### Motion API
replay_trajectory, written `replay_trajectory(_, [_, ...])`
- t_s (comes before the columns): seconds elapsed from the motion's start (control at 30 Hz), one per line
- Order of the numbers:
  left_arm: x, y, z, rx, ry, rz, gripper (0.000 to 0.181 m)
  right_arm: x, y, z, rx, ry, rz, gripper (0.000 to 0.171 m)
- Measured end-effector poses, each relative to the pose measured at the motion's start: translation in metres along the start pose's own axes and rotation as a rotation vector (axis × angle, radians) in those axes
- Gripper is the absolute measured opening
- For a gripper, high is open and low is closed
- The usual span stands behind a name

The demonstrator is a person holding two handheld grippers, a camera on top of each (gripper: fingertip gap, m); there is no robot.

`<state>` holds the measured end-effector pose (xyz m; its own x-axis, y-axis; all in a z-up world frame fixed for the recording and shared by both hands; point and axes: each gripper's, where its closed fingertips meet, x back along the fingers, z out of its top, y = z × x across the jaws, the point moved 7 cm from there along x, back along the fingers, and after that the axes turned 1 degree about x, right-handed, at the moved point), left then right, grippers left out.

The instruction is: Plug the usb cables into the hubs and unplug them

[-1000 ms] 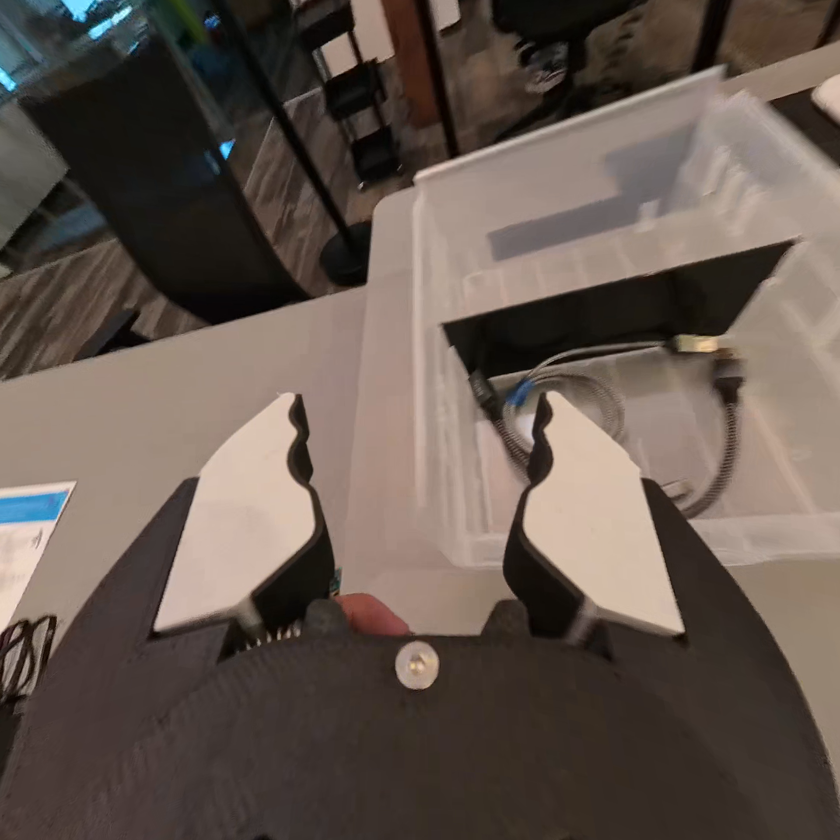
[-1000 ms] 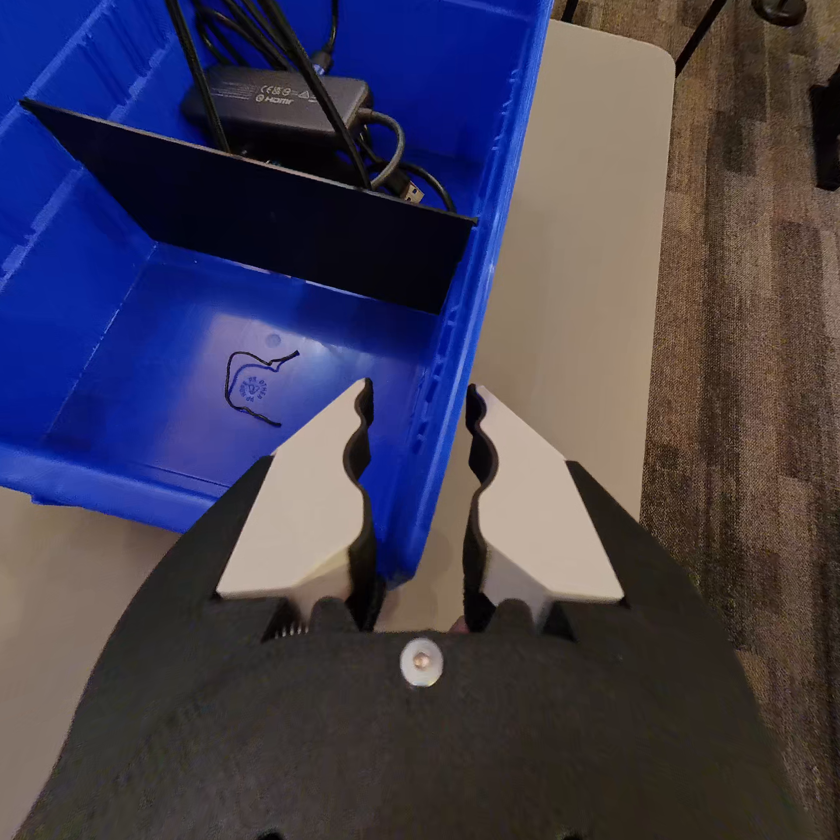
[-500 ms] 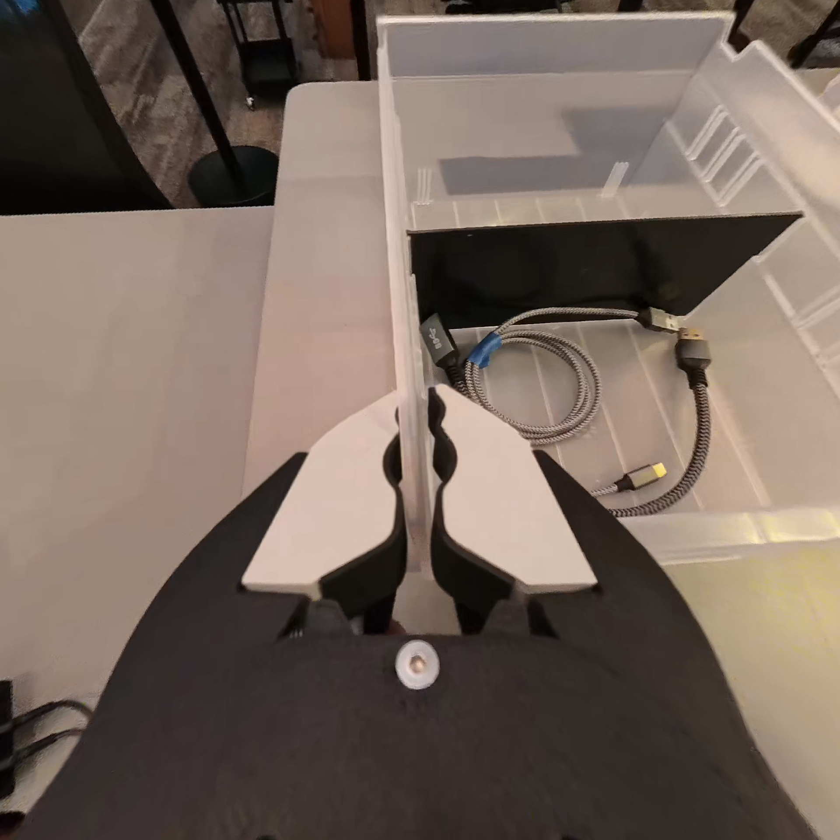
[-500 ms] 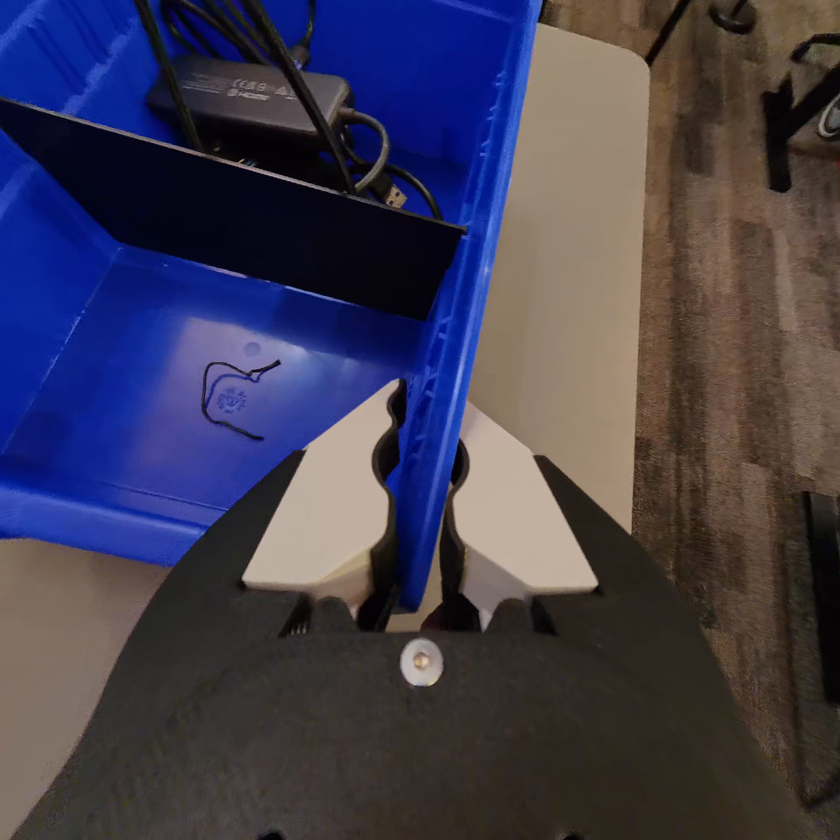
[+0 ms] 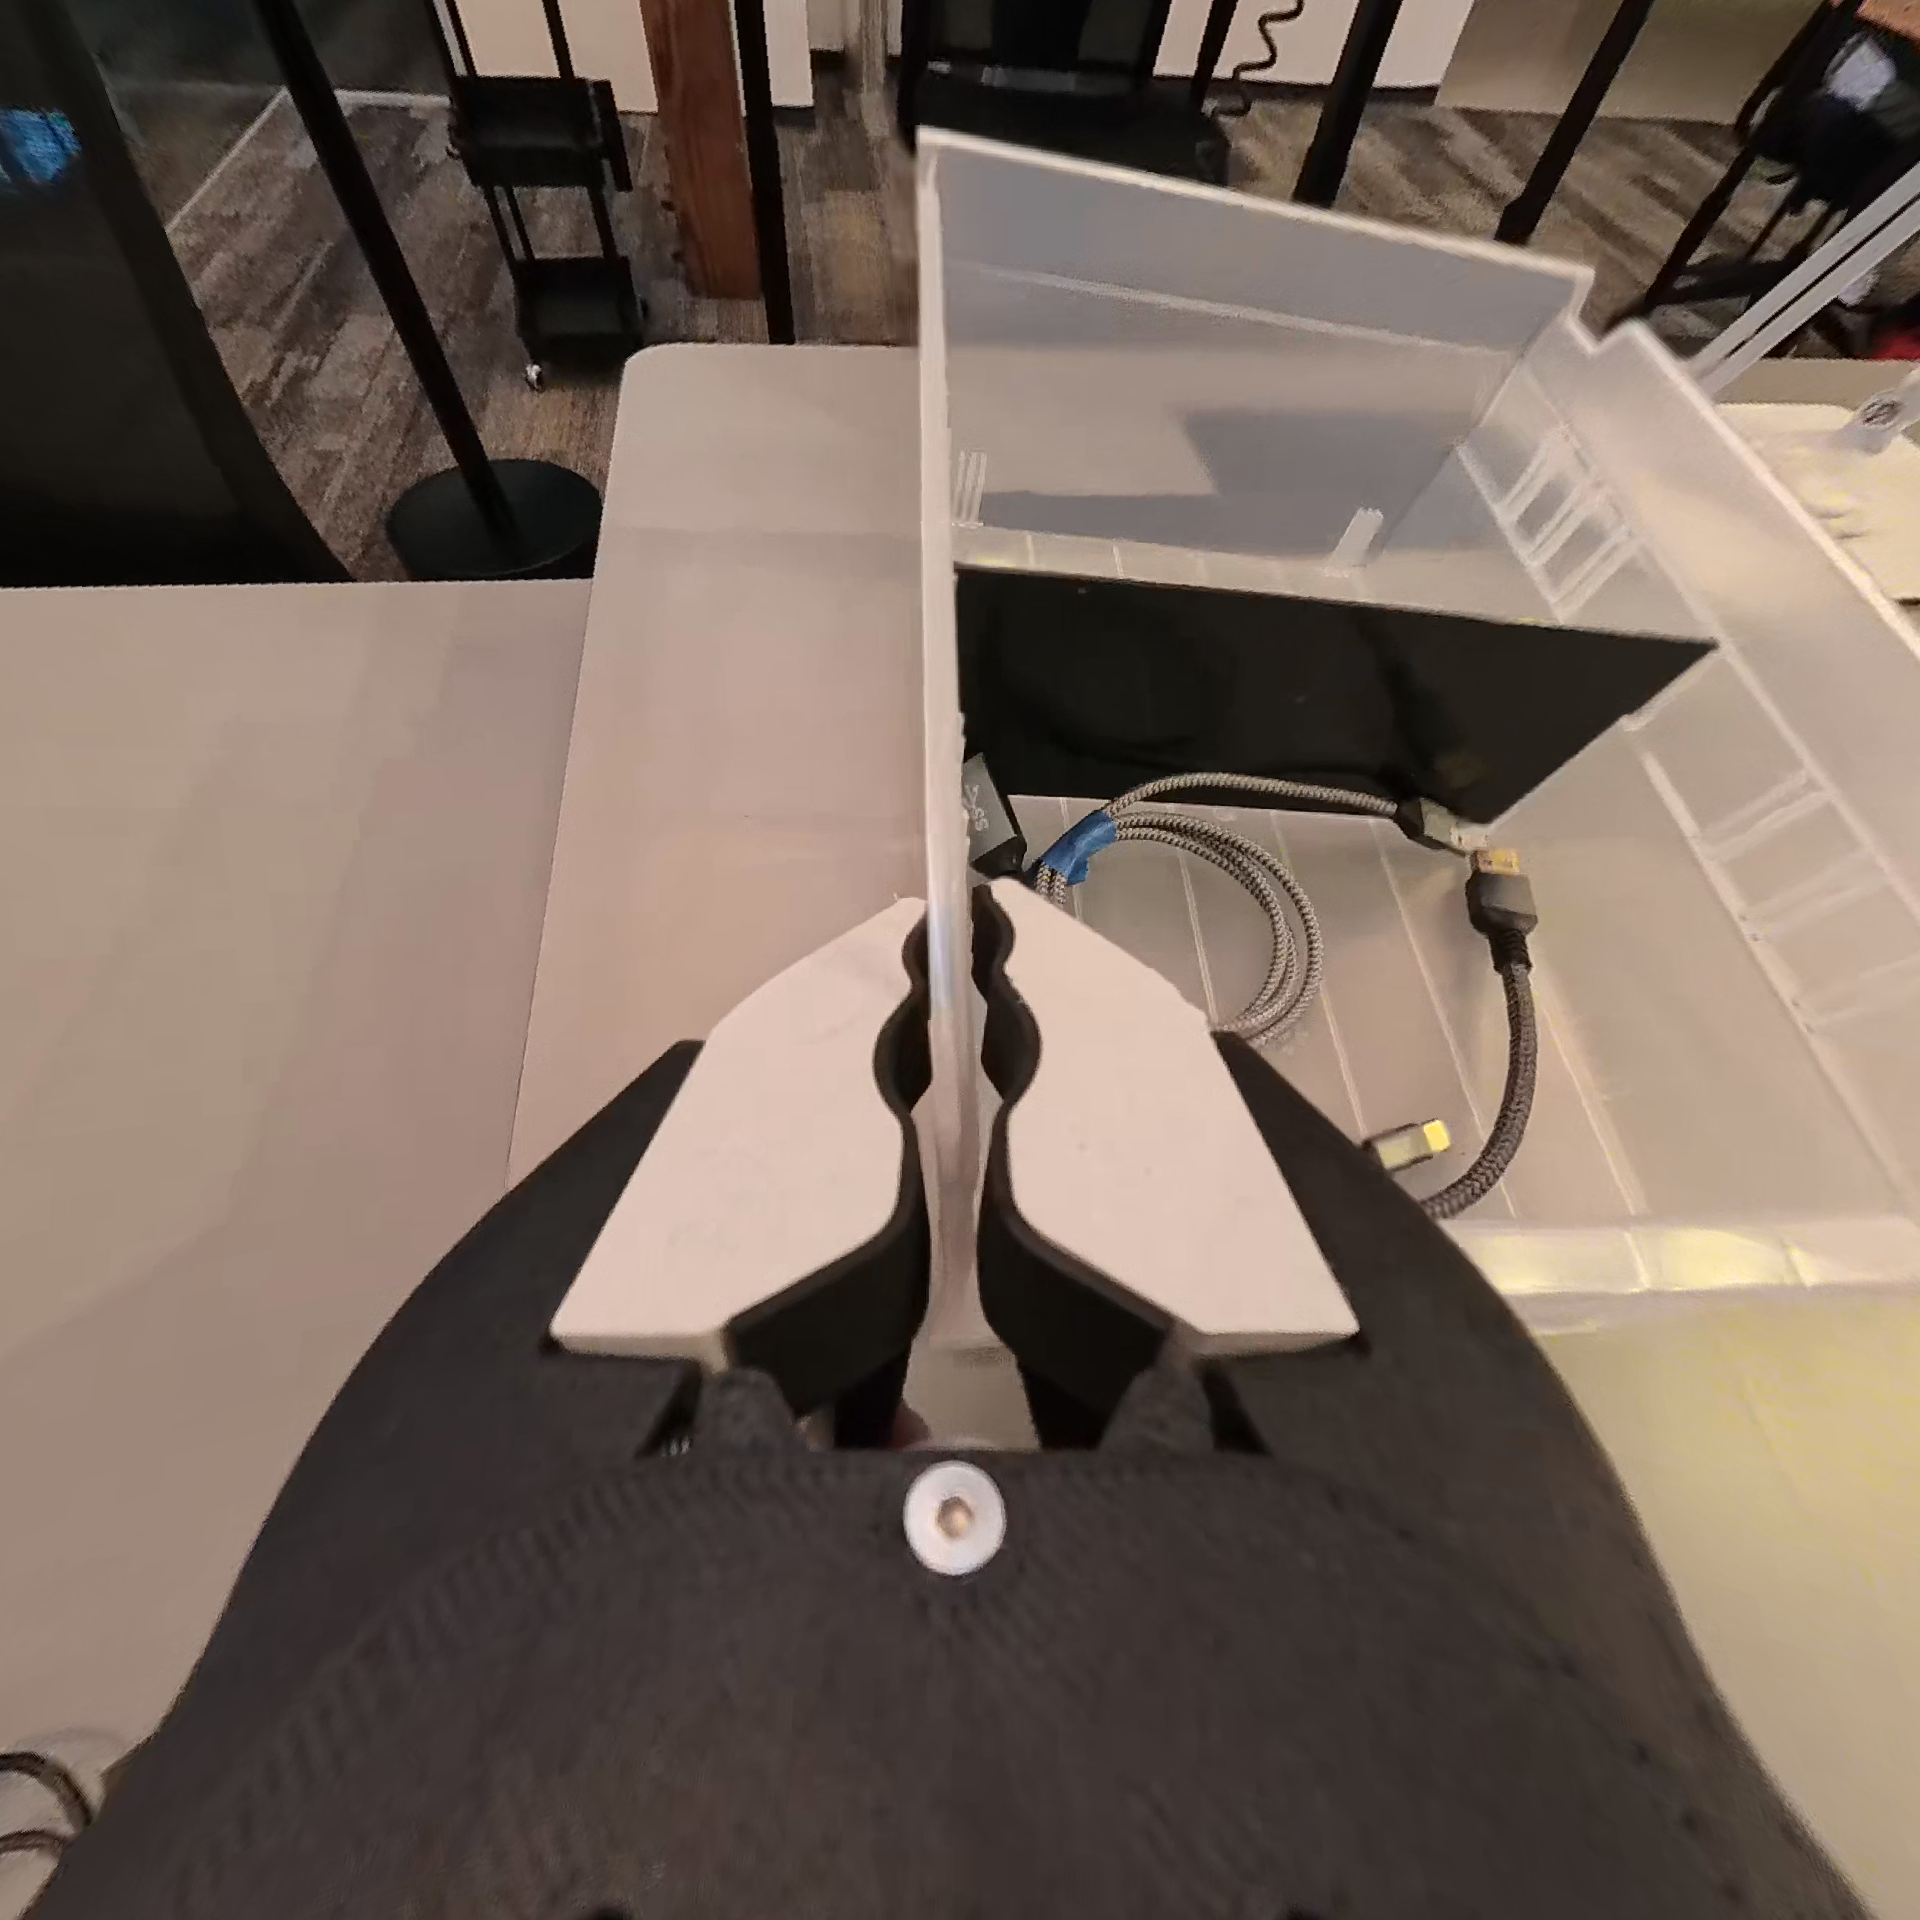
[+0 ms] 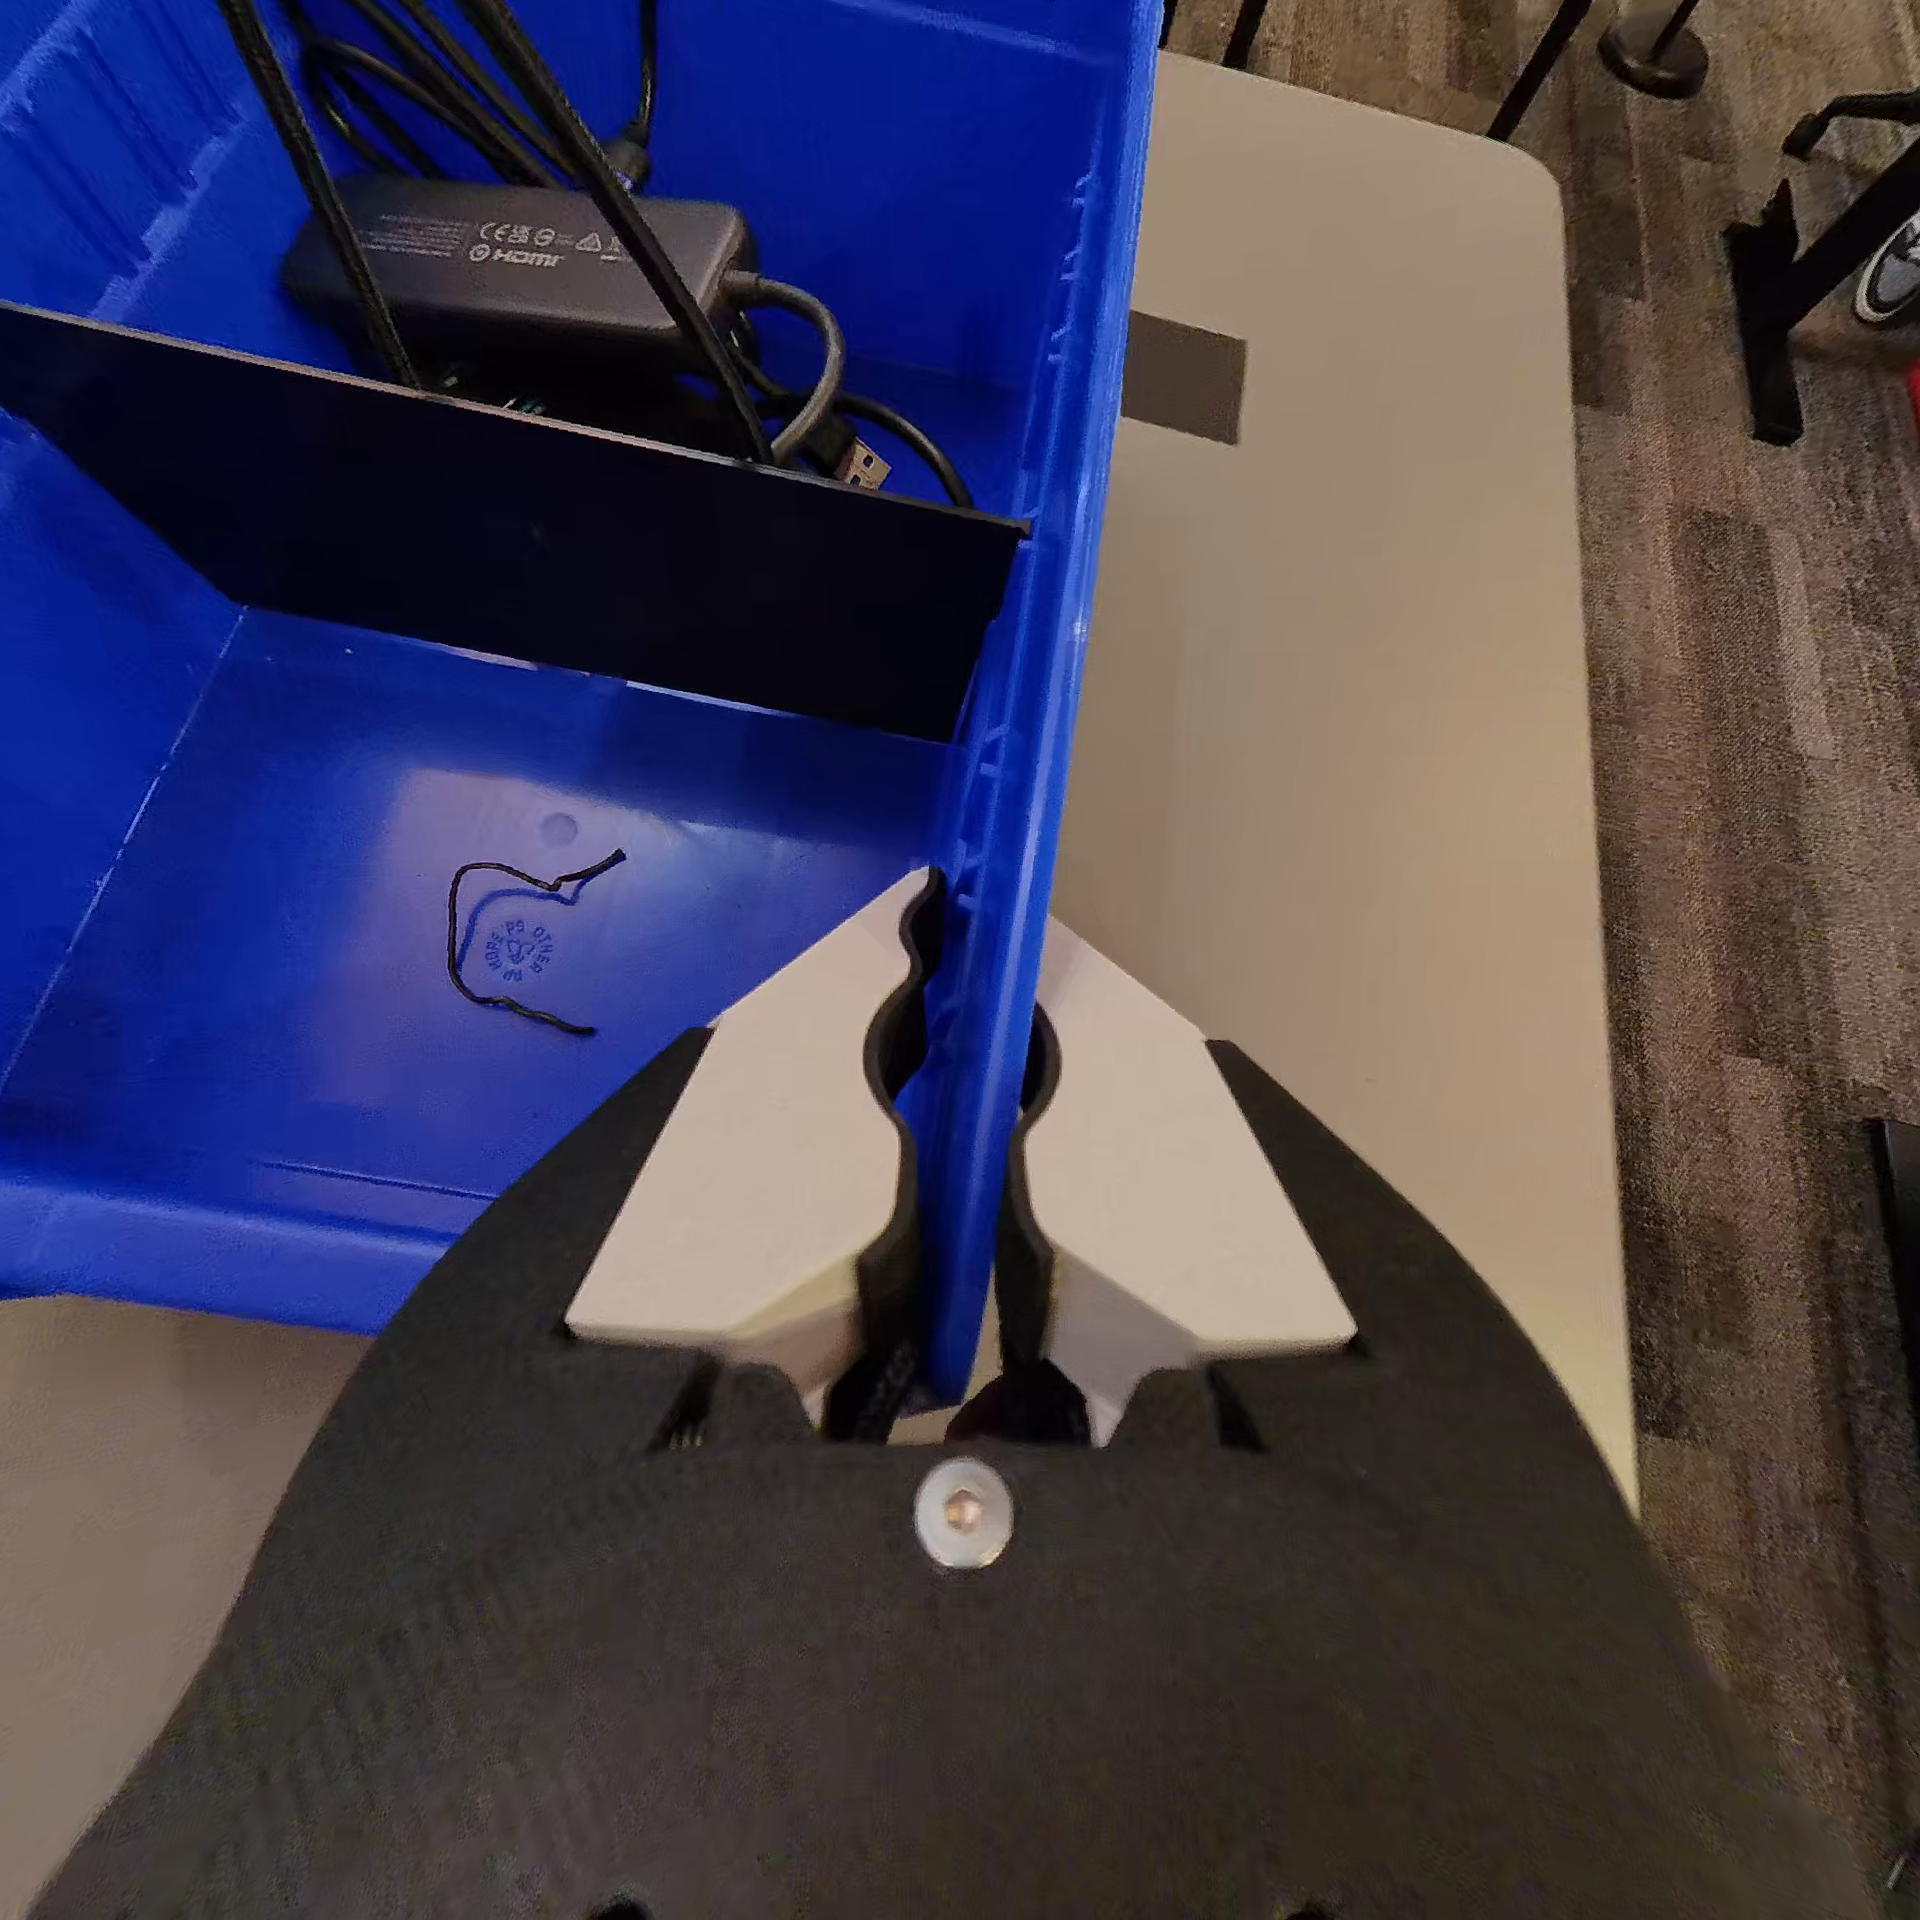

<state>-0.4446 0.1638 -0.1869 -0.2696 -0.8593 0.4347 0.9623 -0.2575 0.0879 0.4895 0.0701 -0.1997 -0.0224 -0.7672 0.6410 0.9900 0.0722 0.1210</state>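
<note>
My left gripper (image 5: 951, 914) is shut on the left wall of a clear plastic bin (image 5: 935, 520). Braided grey USB cables (image 5: 1278, 914) lie coiled in the bin's near compartment, in front of a black divider (image 5: 1299, 707). My right gripper (image 6: 987, 904) is shut on the right wall of a blue bin (image 6: 1081, 416). A dark USB hub (image 6: 520, 260) with several black cables plugged or draped lies in the blue bin's far compartment, behind a black divider (image 6: 520, 520). The near compartment holds only a thin black thread (image 6: 509, 935).
Both bins stand on a light grey table (image 5: 260, 831), which also shows in the right wrist view (image 6: 1351, 727). A dark tape patch (image 6: 1184, 379) lies on the table beside the blue bin. The table's right edge drops to carpet (image 6: 1766, 935). Black stands and posts (image 5: 488, 520) stand beyond the table. The gap from one gripper's tips to the other's is roughly 95 centimeters.
Both grippers went from open to shut, each closing on its bin's side wall. The left gripper swung over onto the clear bin's left wall first.
</note>
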Motion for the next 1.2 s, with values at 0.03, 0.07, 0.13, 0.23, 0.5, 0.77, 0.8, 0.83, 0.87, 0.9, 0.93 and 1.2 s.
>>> replay_trajectory(0.03, [0.002, 0.0, 0.001, 0.004, 0.01, -0.007, 0.005, 0.001, -0.007, 0.0, 0.0, 0.002, 0.002, 0.002])
replay_trajectory(0.07, [0.004, 0.001, 0.001, 0.001, 0.018, -0.014, 0.003, 0.003, -0.014, 0.0, -0.001, 0.004, 0.003, 0.002])
replay_trajectory(0.13, [0.008, 0.004, 0.001, -0.002, 0.025, -0.038, 0.005, 0.005, -0.03, 0.0, 0.004, 0.012, 0.009, 0.003])
replay_trajectory(0.23, [0.013, 0.008, 0.0, -0.005, 0.046, -0.048, 0.005, 0.008, -0.055, 0.001, 0.016, 0.025, 0.027, 0.005])
replay_trajectory(0.5, [0.035, 0.014, 0.005, -0.039, 0.128, -0.053, 0.005, 0.015, -0.13, 0.007, 0.063, 0.024, 0.098, 0.009])
replay_trajectory(0.77, [0.056, 0.003, -0.004, -0.012, 0.187, -0.036, 0.005, 0.02, -0.212, 0.017, 0.118, 0.006, 0.198, 0.021])
replay_trajectory(0.8, [0.058, 0.001, -0.005, -0.009, 0.195, -0.032, 0.005, 0.02, -0.222, 0.019, 0.119, 0.011, 0.204, 0.022])
replay_trajectory(0.83, [0.061, 0.0, -0.006, -0.008, 0.202, -0.028, 0.005, 0.02, -0.233, 0.02, 0.115, 0.016, 0.216, 0.022])
replay_trajectory(0.87, [0.063, -0.002, -0.007, -0.006, 0.207, -0.024, 0.005, 0.019, -0.243, 0.022, 0.113, 0.019, 0.233, 0.024])
replay_trajectory(0.9, [0.065, -0.005, -0.008, -0.004, 0.21, -0.021, 0.005, 0.019, -0.254, 0.025, 0.116, 0.019, 0.248, 0.027])
replay_trajectory(0.93, [0.068, -0.007, -0.009, -0.003, 0.215, -0.018, 0.005, 0.018, -0.264, 0.027, 0.119, 0.02, 0.261, 0.029])
replay_trajectory(1.2, [0.089, -0.026, -0.016, 0.003, 0.272, 0.037, 0.005, 0.006, -0.34, 0.049, 0.146, 0.034, 0.348, 0.037])
